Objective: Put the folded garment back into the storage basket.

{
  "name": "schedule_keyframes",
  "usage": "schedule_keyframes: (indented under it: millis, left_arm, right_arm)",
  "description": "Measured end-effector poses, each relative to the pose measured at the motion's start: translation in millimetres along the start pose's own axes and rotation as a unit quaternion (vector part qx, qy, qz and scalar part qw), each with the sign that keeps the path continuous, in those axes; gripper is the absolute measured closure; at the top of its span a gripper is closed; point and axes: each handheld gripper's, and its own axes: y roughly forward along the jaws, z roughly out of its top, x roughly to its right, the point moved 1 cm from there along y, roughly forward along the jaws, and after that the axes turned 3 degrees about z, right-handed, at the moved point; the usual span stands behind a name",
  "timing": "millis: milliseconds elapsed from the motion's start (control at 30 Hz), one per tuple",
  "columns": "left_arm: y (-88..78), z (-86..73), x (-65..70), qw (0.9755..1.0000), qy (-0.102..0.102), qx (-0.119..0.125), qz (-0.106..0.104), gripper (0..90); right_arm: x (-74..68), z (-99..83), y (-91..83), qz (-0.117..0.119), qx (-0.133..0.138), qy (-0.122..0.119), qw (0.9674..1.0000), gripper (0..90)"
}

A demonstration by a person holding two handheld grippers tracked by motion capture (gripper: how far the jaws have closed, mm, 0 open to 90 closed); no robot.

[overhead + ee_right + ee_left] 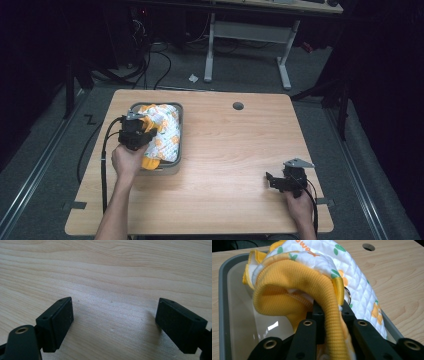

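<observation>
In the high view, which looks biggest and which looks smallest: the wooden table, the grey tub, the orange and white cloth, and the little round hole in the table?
1. wooden table
2. grey tub
3. orange and white cloth, only slightly smaller than the tub
4. round hole

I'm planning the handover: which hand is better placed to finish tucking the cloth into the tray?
Left. The left gripper is shut on the cloth over the tray; the right gripper is open above bare table, apart from it.
</observation>
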Motion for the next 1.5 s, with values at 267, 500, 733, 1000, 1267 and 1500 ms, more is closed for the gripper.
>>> schedule_keyframes:
  millis: [267, 500, 733, 1000, 1267, 1500]
  left_arm:
    - [11.4, -0.3, -1.5, 0.9997, 0.001, -0.024, 0.003, 78.9]
    - [23.7, -2.3, -5.9, 0.9990, -0.002, -0.043, 0.014, 76.4]
    - [32.5, -4.5, -4.6, 0.9973, 0.004, -0.062, 0.039, 62.5]
    - [20.6, -2.5, -6.8, 0.9966, -0.003, -0.049, 0.067, 47.3]
    - [4.2, 0.4, -1.4, 0.9981, 0.000, -0.013, 0.060, 45.0]
    - [-7.4, 2.0, 10.3, 0.9993, 0.010, 0.011, 0.036, 43.9]
  right_arm:
    - [0.0, 0.0, 0.0, 0.000, 0.000, 0.000, 1.0000, 14.7]
    - [0.0, 0.0, 0.0, 0.000, 0.000, 0.000, 1.0000, 14.7]
    - [0.0, 0.0, 0.0, 0.000, 0.000, 0.000, 1.0000, 14.7]
    - [0.0, 0.0, 0.0, 0.000, 0.000, 0.000, 1.0000, 14.7]
    - [0.0, 0.0, 0.0, 0.000, 0.000, 0.000, 1.0000, 14.7]
    - [0.0, 0.0, 0.0, 0.000, 0.000, 0.000, 1.0000, 14.7]
